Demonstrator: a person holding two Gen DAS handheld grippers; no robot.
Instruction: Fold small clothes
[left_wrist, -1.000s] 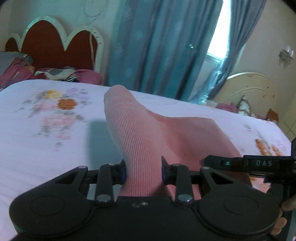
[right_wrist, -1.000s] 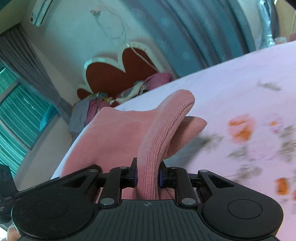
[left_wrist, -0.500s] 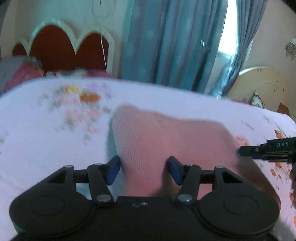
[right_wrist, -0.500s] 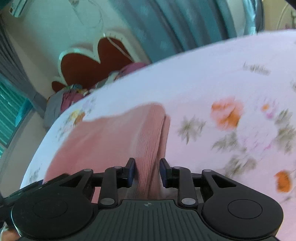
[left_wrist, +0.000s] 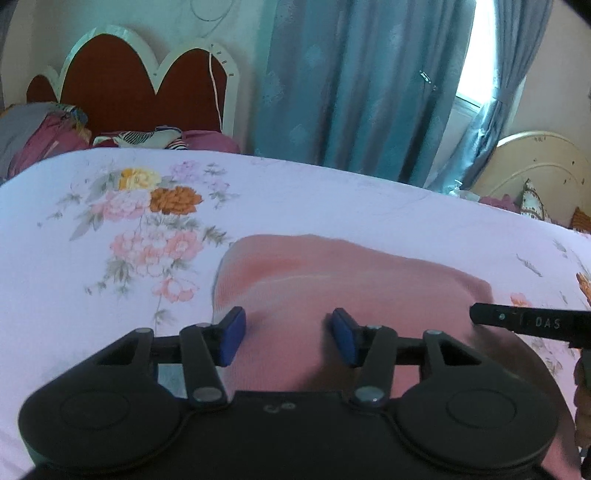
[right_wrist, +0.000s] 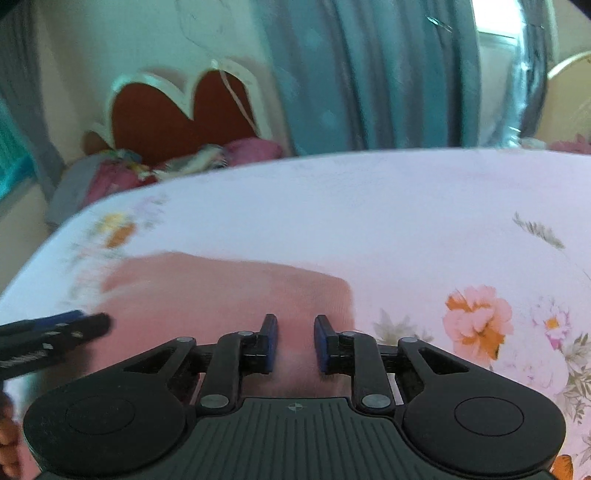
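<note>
One pink garment (left_wrist: 332, 280) lies flat on the flowered bed sheet (left_wrist: 332, 195), directly ahead of both tongs. The left tongs (left_wrist: 286, 334) stand wide apart, the right tongs (right_wrist: 295, 341) part-open; neither holds anything. Behind are one scalloped headboard (left_wrist: 125, 88), teal curtains (left_wrist: 362, 85) and piled bedding (left_wrist: 40, 133).

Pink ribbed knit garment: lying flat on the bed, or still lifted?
Flat. The pink ribbed knit garment lies on the floral bedsheet, both grippers open over it.

Garment (left_wrist: 332, 280): pink ribbed knit, folded, lying flat. Spreads ahead of and beneath the parted left fingers (left_wrist: 232, 334); its right edge lies just beyond the right fingers (right_wrist: 325, 343).
</note>
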